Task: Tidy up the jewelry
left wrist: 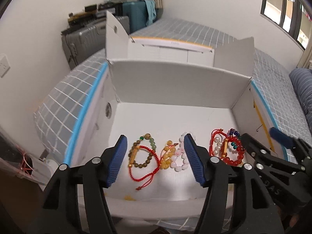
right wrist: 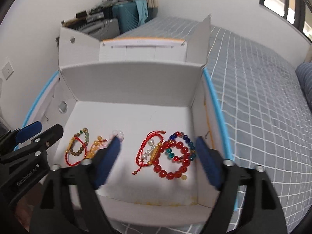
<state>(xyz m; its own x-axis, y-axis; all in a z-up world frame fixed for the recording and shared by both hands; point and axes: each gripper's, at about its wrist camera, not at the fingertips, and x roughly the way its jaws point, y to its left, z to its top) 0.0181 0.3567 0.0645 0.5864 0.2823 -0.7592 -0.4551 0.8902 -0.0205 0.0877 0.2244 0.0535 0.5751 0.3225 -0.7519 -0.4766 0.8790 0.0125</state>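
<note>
An open white cardboard box [left wrist: 171, 83] sits on a grey checked bedspread [right wrist: 263, 97], and two clusters of beaded bracelets lie on its floor near the front wall. The left gripper [left wrist: 156, 159] hovers above the left cluster, fingers spread wide and holding nothing; between them lie a brown bead bracelet [left wrist: 145, 152] tangled with a red cord, a yellow one [left wrist: 167, 157] and a pale pink one [left wrist: 180, 159], in a row running left to right. The right gripper [right wrist: 158, 161] likewise hangs wide open and empty over the right cluster, where a large red bead bracelet [right wrist: 171, 159] overlaps a pearl-and-cord piece [right wrist: 149, 150] and darker beads. Each cluster lies straight ahead of its own gripper, so each hand looks equally placed to descend.
</note>
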